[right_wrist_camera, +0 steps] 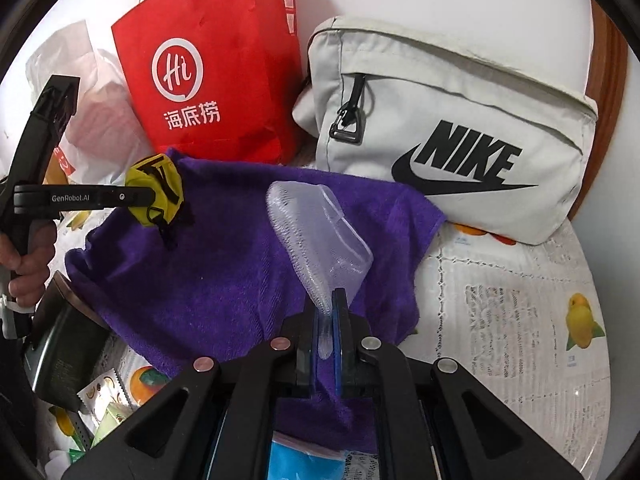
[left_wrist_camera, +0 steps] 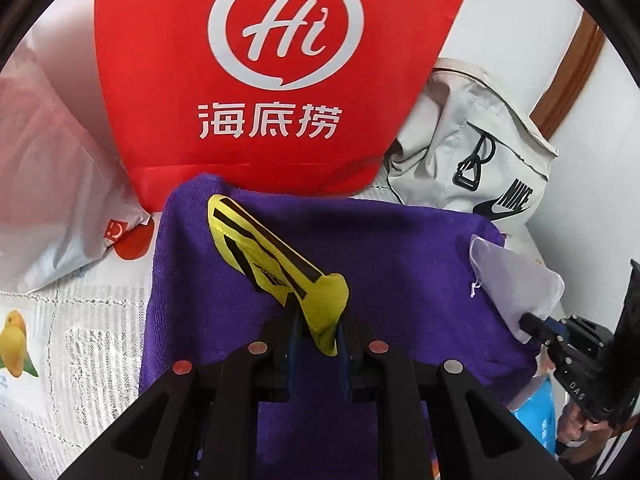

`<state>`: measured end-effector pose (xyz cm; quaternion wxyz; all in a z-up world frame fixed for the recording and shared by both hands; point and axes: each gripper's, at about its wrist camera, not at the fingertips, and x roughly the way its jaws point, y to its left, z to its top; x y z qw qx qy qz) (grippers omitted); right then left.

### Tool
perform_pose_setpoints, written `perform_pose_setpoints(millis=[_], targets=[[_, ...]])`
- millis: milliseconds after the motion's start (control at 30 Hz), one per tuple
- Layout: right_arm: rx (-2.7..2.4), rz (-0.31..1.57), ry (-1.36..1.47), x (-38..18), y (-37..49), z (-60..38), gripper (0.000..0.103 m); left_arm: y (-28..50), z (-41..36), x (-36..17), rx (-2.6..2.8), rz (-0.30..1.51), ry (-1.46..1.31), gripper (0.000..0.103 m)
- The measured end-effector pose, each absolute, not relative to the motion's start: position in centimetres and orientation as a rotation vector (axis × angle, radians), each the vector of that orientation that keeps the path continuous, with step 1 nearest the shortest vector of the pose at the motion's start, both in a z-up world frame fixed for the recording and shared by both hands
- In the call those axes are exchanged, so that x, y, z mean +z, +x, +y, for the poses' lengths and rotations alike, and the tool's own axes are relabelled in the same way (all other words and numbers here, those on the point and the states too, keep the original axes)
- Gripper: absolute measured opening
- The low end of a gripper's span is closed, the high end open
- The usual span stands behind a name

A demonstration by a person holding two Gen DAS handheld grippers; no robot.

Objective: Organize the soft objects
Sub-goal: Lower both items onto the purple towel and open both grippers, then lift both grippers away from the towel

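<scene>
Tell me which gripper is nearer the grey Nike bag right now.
Right. The right gripper, shut on a clear silicone brush, is on the towel's side beside the Nike bag. The left gripper, holding the yellow pouch, sits toward the red bag.

Two fisheye wrist views, each looking steeply down along its own fingers, close above a purple towel. Both share the towel, the red bag beyond the fingertips, and the opposite gripper at the frame edge
</scene>
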<state>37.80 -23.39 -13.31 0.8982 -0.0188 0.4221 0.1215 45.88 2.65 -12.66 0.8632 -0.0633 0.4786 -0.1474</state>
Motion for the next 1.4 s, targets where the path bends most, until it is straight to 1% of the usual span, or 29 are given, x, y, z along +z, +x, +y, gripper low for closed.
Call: perform_pose_setpoints(millis=[67,167,233,267,300,333,367,433,500,567,767,867,967,1167,1333,1400], targets=[[0.256,0.880,-0.027,-13.4,37.9,-23.5,0.007,45.8,2.7,-12.6,-0.307,1.007,-0.131,0.018],[0.274,0.905,-0.002,-13.7,38.3,-23.8,0.007,45.5,2.8,-12.5,-0.304,1.014,-0.123,0.019],[0.283,0.919,0.009,-14.0,38.4,-23.8,0.010,45.4,3.1,-12.5,-0.291,1.025,-0.118,0.027],[0.291,0.923,0.015,-14.1,38.4,-23.9,0.017,45.4,3.2,-12.6,-0.275,1.038,-0.107,0.034],[0.298,0.925,0.022,-14.2,38.4,-23.8,0.022,45.4,3.3,-12.7,-0.267,1.043,-0.100,0.038],[0.311,0.922,0.031,-14.2,38.4,-23.8,0.036,45.4,3.4,-12.7,-0.258,1.046,-0.094,0.038],[0.323,0.913,0.038,-14.1,38.3,-23.8,0.047,45.3,3.6,-12.7,-0.250,1.051,-0.096,0.039],[0.334,0.880,0.039,-13.7,37.8,-23.6,0.053,45.0,4.0,-12.5,-0.239,1.058,-0.096,0.045],[0.340,0.866,0.033,-13.2,37.6,-23.5,0.056,44.5,4.2,-12.2,-0.218,1.052,-0.082,0.057],[0.341,0.860,0.044,-12.7,37.4,-23.7,0.063,43.7,4.3,-11.8,-0.204,1.045,-0.052,0.061],[0.342,0.899,0.114,-11.9,35.8,-24.1,0.063,41.2,5.3,-10.4,-0.071,1.049,0.002,0.068],[0.293,0.901,0.062,-11.1,34.2,-23.8,0.063,39.7,6.0,-9.5,-0.001,1.038,0.009,0.068],[0.260,0.865,0.009,-10.1,31.8,-23.4,0.063,37.6,6.7,-8.4,0.012,1.014,0.002,0.068],[0.291,0.877,0.116,-8.9,28.1,-23.9,0.063,31.9,6.9,-6.3,-0.050,0.904,-0.029,0.068],[0.250,0.820,0.121,-7.6,24.2,-23.9,0.063,28.4,6.8,-6.8,-0.051,0.966,-0.059,0.068],[0.253,0.835,0.101,-7.5,22.7,-23.6,0.063,26.6,6.8,-7.1,-0.069,0.958,-0.070,0.068]])
